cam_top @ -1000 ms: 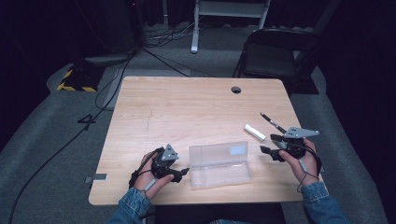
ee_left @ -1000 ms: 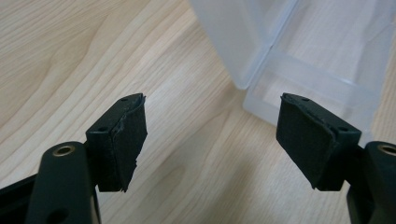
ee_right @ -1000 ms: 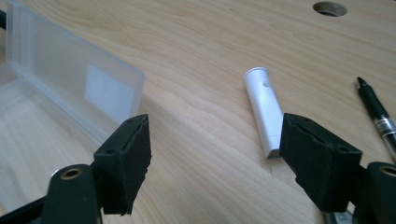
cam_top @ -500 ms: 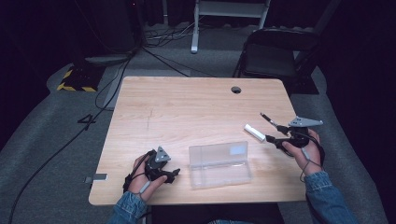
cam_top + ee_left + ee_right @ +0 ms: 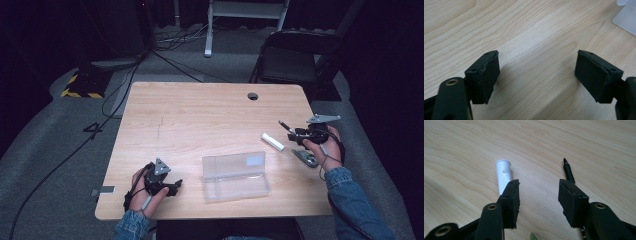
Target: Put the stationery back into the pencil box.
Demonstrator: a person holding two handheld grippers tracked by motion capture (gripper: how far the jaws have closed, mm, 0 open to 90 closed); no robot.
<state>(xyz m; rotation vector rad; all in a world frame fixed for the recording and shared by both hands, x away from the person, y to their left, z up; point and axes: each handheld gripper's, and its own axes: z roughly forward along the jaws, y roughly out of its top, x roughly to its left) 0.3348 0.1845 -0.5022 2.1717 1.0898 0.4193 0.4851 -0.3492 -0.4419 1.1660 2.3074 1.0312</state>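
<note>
A pale wooden surface (image 5: 200, 115) carries a clear plastic case (image 5: 234, 175) lying open near its 6 o'clock edge. The left claw (image 5: 176, 186), held in the person's left hand (image 5: 145, 192) at about 7 o'clock on the surface, points toward the case and sits just beside its left end without touching it; in the left gripper view its 2 black pads (image 5: 486, 75) stand wide apart over bare wood, gripping nothing, with a corner of the case at the 1 o'clock edge of that view. The right claw (image 5: 291, 137), held in the right hand (image 5: 325, 147) at about 3 o'clock on the surface, is likewise spread open and empty. A white cylinder (image 5: 272, 142) lies near the right claw at its 8 o'clock in the high view; in the right gripper view the cylinder (image 5: 504, 176) runs up from behind the left jaw, toward 11 o'clock. A black pen (image 5: 568, 171) lies ahead of the right jaw, its tip toward 12 o'clock. A small greenish object (image 5: 306, 158) rests on the surface under the right hand.
</note>
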